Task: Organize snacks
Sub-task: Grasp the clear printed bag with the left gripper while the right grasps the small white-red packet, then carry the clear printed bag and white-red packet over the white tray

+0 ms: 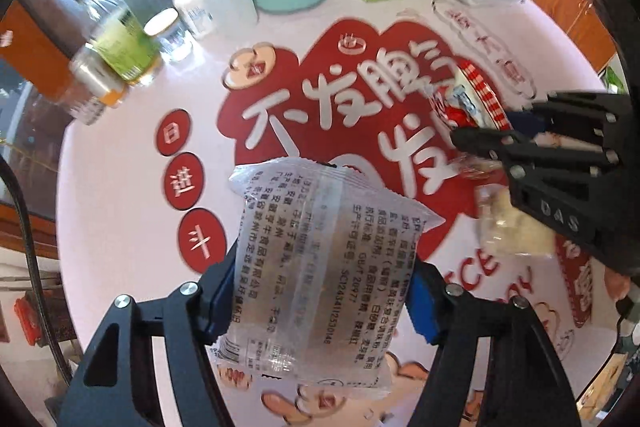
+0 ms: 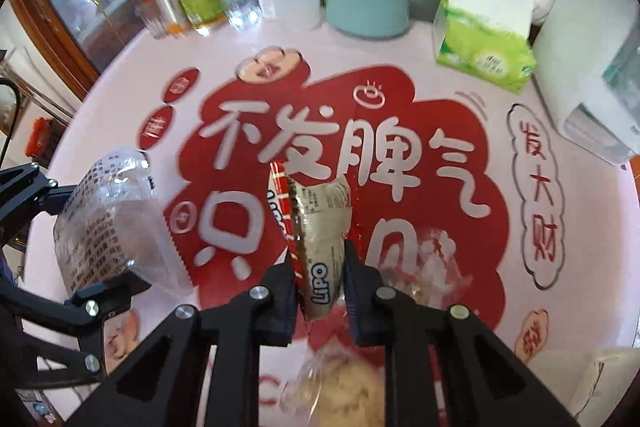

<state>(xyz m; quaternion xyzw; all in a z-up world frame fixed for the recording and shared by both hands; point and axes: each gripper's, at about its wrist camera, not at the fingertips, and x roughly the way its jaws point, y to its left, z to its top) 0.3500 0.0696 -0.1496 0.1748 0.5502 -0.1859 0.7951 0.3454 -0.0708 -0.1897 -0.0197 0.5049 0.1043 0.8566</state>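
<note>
Left wrist view, held item: a clear snack packet (image 1: pixel 316 267) with black print sits between the fingers (image 1: pixel 222 291) of the left gripper (image 1: pixel 320 299); both blue pads press its side edges, so the grip is half-wide and loaded.
Left wrist view, long axis: the packet runs straight out along the fingers, its crimped top edge farthest from the camera and its barcode end nearest.
Left wrist view, clearance: the packet appears lifted clear of the desk (image 1: pixel 120 187), which carries a pink cover with red lettering.
Left wrist view, other arm: the right gripper (image 1: pixel 472 137) enters from the right edge, tips closed on a red-checked wrapper (image 1: pixel 476 95).
Left wrist view, loose item: a pale snack bag (image 1: pixel 516 227) lies on the desk just below the right gripper; blurred.

Right wrist view, held item: a beige Lipo packet (image 2: pixel 324 239) is pinched between the narrow-set fingers (image 2: pixel 280 291) of the right gripper (image 2: pixel 320 291), with a red-checked packet (image 2: pixel 286 219) touching its left face.
Right wrist view, long axis: both packets stand out along the fingers, away from the camera.
Right wrist view, other arm: the left gripper (image 2: pixel 116 227) holds its clear packet at the left, well apart from the Lipo packet.
Right wrist view, remaining items: a clear wrapped snack (image 2: pixel 432 263) lies just right of the fingers; a pale bag (image 2: pixel 344 387) lies below them, nearest the right hand.

Judgement, destination: no snack container can be identified in either view; each hand should carry its own load.
</note>
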